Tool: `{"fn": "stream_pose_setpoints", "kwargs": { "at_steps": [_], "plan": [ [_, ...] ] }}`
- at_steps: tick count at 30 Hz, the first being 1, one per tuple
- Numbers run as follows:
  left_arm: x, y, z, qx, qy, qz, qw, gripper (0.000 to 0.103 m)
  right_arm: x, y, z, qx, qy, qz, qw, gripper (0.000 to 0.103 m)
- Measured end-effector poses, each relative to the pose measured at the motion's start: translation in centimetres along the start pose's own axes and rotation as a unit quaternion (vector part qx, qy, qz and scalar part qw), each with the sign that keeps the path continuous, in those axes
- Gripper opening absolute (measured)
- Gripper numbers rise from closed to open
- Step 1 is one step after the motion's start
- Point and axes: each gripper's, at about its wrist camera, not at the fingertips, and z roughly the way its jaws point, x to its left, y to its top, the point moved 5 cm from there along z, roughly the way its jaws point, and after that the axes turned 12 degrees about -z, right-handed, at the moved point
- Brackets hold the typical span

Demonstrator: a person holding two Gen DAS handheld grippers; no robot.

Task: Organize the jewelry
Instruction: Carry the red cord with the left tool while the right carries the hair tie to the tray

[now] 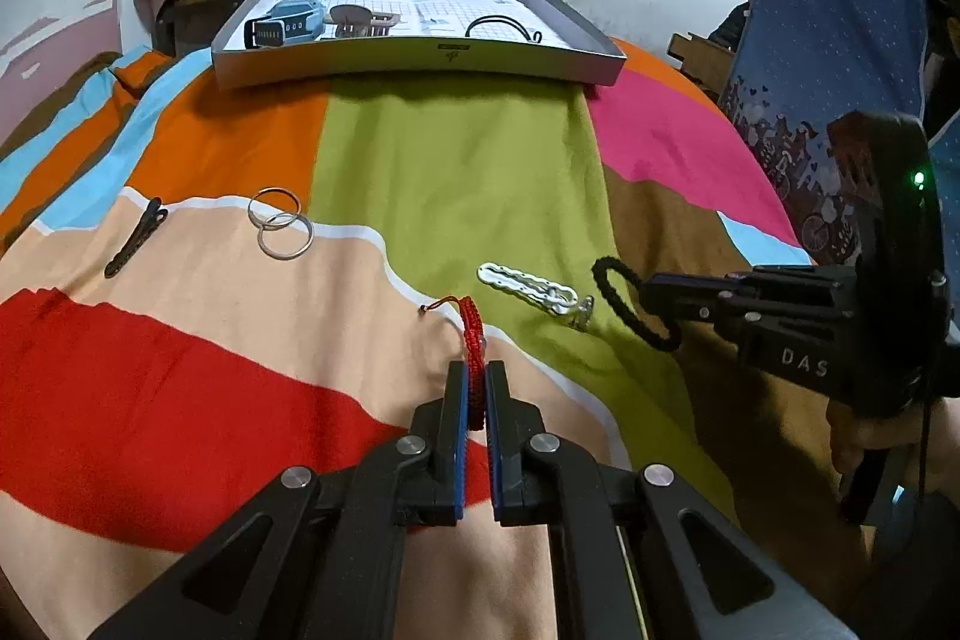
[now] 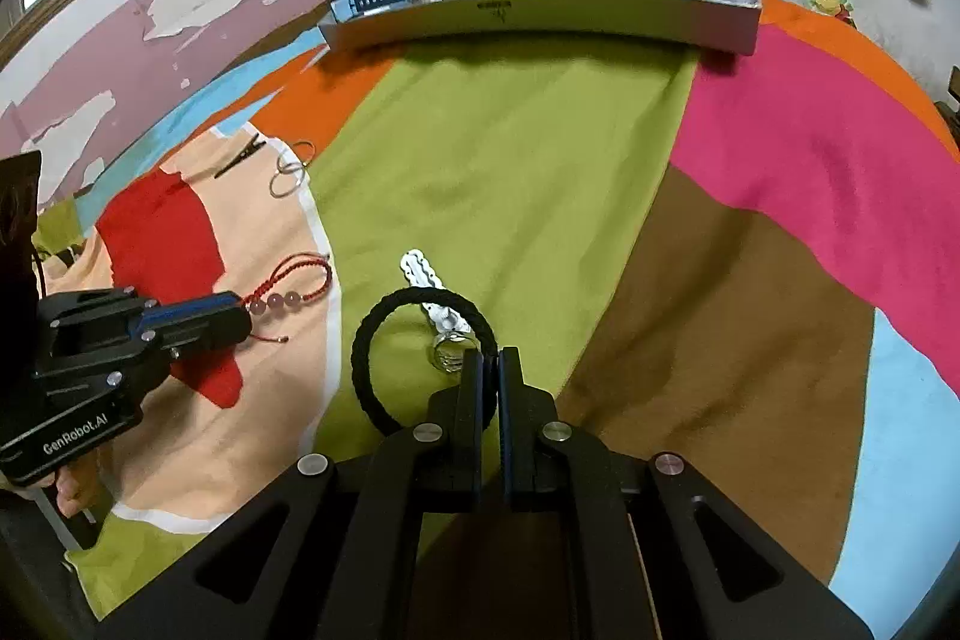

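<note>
My left gripper (image 1: 477, 370) is shut on a red braided bracelet (image 1: 473, 340) with pink beads, just above the bedspread; the bracelet (image 2: 300, 280) and left gripper (image 2: 243, 316) also show in the right wrist view. My right gripper (image 2: 497, 358) is shut on a black braided hair tie (image 2: 384, 316); from the left wrist view the right gripper (image 1: 651, 295) holds the tie (image 1: 624, 301) upright. A white hair clip (image 1: 528, 286) and a silver ring (image 2: 447, 349) lie between them. A grey tray (image 1: 420, 61) stands at the far side.
The tray holds a blue watch (image 1: 288, 22), a beige clip (image 1: 360, 19) and a black cord (image 1: 501, 28). Two silver bangles (image 1: 282, 223) and a black hair clip (image 1: 135, 238) lie on the left of the colourful bedspread (image 1: 456, 160). A blue curtain (image 1: 840, 40) hangs on the right.
</note>
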Motion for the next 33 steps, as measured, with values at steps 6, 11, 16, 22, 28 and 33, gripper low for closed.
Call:
{"fn": "stream_pose_setpoints", "kwargs": {
  "at_steps": [6, 11, 16, 22, 28, 33],
  "plan": [
    [-0.4, -0.1, -1.2, -0.018, 0.009, -0.003, 0.9998, 0.006, 0.2, 0.2, -1.4, -0.013, -0.004, 0.000, 1.000, 0.005],
    [-0.7, 0.7, -2.6, -0.043, 0.010, -0.004, 0.9990, 0.006, 0.2, 0.5, -2.8, -0.033, -0.013, -0.003, 0.999, 0.005],
    [-1.0, 1.1, -3.6, -0.056, 0.007, -0.009, 0.9984, 0.006, 0.5, 1.1, -3.7, -0.049, -0.017, -0.011, 0.999, 0.005],
    [-0.9, 2.1, -5.2, -0.090, -0.005, -0.018, 0.9958, 0.006, 0.4, 1.9, -4.6, -0.072, -0.019, -0.008, 0.997, 0.005],
    [-1.4, 5.5, -5.4, -0.109, -0.012, -0.022, 0.9938, 0.006, -0.2, 3.3, -5.9, -0.111, -0.029, 0.004, 0.993, 0.005],
    [-2.3, 10.4, -4.9, -0.135, -0.020, -0.014, 0.9906, 0.006, -1.5, 5.0, -5.5, -0.128, -0.037, 0.018, 0.991, 0.005]
  ]
}}
